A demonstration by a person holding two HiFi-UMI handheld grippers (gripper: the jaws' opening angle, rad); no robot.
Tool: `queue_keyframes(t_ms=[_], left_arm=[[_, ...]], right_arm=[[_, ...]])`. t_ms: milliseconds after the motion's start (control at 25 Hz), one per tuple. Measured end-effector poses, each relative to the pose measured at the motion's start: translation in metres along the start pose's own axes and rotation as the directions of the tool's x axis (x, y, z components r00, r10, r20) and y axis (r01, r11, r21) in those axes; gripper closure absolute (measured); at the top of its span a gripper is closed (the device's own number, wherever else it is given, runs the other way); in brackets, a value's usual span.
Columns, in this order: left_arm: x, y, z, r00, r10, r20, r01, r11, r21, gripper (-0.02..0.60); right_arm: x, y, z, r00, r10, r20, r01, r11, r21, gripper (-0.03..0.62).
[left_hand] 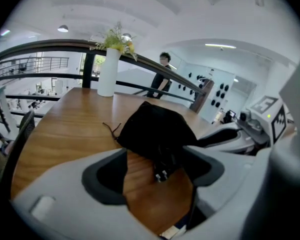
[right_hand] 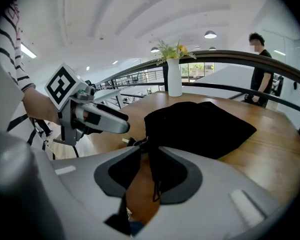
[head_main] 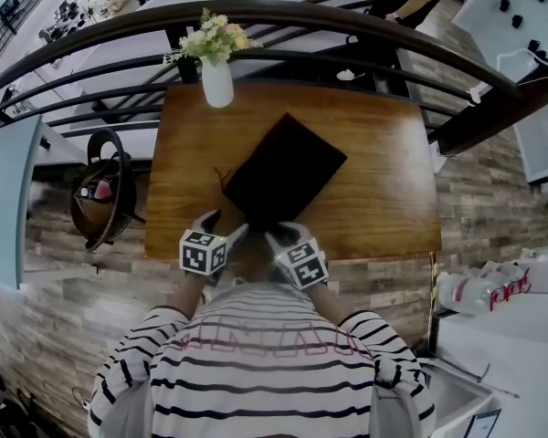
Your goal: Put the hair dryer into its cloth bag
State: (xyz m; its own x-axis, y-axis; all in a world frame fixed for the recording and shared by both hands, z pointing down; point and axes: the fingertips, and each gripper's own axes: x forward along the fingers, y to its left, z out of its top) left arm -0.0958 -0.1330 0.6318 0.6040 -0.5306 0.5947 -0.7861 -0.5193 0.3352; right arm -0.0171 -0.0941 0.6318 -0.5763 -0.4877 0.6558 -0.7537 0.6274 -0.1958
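The black cloth bag (head_main: 283, 172) lies slantwise in the middle of the wooden table (head_main: 384, 199). It looks filled, and no hair dryer shows. Both grippers sit at its near end by the table's front edge. My left gripper (head_main: 224, 228) is open, its jaws wide apart. In the left gripper view (left_hand: 155, 159) the bag's mouth (left_hand: 157, 126) and a cord's plug (left_hand: 161, 175) lie between them. My right gripper (head_main: 288, 235) is open too. In its own view (right_hand: 149, 156) a thin black cord (right_hand: 155, 186) hangs from the bag (right_hand: 200, 124) in the gap, against one pad.
A white vase with flowers (head_main: 217, 80) stands at the table's far edge. A dark railing (head_main: 256, 12) curves behind it, and a person (right_hand: 260, 69) stands beyond. A chair with a bag (head_main: 100, 199) is left of the table. A white counter (head_main: 493, 290) is to the right.
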Motion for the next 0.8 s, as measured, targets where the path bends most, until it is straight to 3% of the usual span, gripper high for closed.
queue_keyframes(t_ms=[440,600,800], left_arm=[[-0.041,-0.009,0.007,0.996,-0.018,0.082,0.015,0.999,0.034,0.239],[-0.054,-0.011,0.007,0.995,-0.017,0.101,0.013,0.999,0.038,0.241],[-0.077,-0.015,0.017,0.988,-0.020,0.151,0.011,0.998,0.062,0.260]], right_arm=[[-0.019,0.013,-0.003,0.994,-0.101,0.045,0.099,0.994,0.040,0.465],[-0.031,0.023,0.006,0.987,-0.127,0.099,0.122,0.991,0.056,0.476],[-0.048,0.030,0.018,0.971,-0.168,0.171,0.157,0.985,0.074,0.536]])
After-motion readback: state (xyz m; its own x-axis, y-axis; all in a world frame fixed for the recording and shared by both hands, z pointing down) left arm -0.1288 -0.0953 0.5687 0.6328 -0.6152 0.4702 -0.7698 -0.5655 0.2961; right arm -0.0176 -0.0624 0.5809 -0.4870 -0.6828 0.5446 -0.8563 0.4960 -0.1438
